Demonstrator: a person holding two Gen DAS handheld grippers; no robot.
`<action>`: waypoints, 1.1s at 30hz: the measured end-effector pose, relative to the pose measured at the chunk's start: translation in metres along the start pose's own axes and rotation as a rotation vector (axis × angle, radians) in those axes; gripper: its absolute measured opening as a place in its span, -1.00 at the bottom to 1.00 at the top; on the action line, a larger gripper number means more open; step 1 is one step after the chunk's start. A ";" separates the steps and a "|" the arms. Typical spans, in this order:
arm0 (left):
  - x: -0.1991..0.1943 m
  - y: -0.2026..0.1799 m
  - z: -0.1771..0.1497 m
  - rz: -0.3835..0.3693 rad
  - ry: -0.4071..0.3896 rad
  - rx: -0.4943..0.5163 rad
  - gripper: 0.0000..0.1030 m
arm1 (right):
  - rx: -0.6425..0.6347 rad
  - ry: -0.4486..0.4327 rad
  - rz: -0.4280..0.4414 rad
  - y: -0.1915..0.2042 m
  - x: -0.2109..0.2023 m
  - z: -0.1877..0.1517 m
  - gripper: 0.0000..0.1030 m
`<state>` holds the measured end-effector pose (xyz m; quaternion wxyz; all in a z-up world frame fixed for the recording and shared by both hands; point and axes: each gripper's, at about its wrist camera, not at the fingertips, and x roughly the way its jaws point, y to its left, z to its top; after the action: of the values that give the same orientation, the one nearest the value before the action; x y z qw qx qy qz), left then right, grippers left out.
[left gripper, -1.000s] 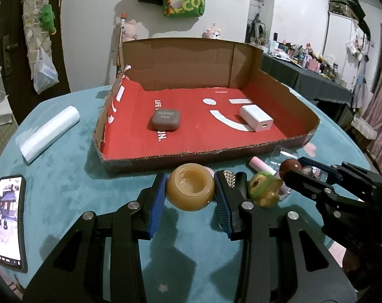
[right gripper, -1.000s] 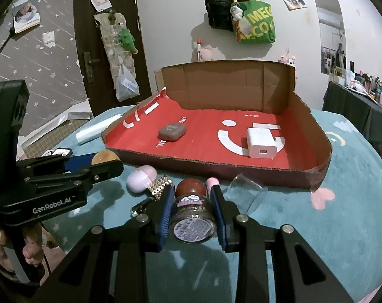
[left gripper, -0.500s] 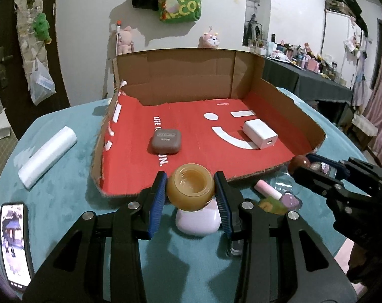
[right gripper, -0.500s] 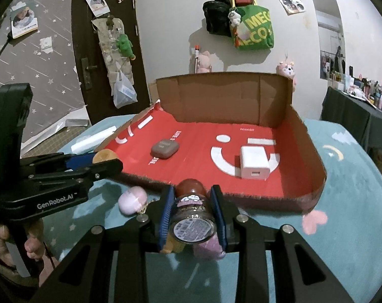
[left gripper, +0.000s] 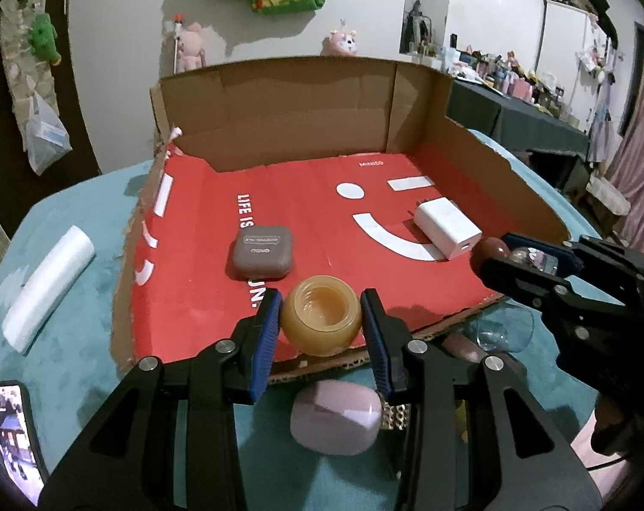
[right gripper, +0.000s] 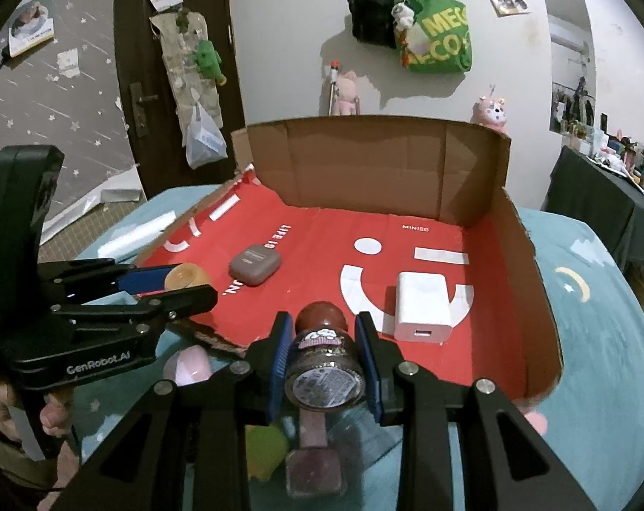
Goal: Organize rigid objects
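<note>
Left gripper (left gripper: pixel 321 327) clamps amber jar (left gripper: pixel 320 320), right gripper (right gripper: pixel 323 364) clamps bottle (right gripper: pixel 324 362); both just over the box's (left gripper: pixel 407 98) near edge, floor ahead and below.

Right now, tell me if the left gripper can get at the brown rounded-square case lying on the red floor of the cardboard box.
Probably not as it stands: the left gripper is shut on the amber round jar, so its jaws are full. The path to the brown case looks open, just beyond the jar, inside the cardboard box.
</note>
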<state>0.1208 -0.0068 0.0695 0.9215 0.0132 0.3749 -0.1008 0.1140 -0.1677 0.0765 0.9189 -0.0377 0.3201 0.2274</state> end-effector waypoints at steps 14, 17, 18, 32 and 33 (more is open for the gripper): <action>0.040 0.008 0.003 -0.028 0.111 0.000 -0.30 | 0.036 0.147 0.014 -0.017 0.047 0.004 -0.36; 0.046 0.011 0.004 -0.031 0.125 -0.007 -0.30 | 0.050 0.174 0.019 -0.021 0.054 0.003 -0.36; 0.048 0.012 0.004 -0.034 0.132 -0.012 -0.30 | 0.054 0.182 0.020 -0.023 0.055 0.003 -0.36; 0.076 0.018 0.011 0.003 0.158 -0.026 -0.30 | 0.049 0.193 -0.045 -0.032 0.077 0.006 -0.36; 0.077 0.018 0.012 0.004 0.157 -0.026 -0.30 | 0.046 0.189 -0.050 -0.032 0.078 0.006 -0.36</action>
<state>0.1864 -0.0043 0.0237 0.8894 0.0100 0.4475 -0.0928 0.1857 -0.1647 0.0320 0.8906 -0.0457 0.4096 0.1924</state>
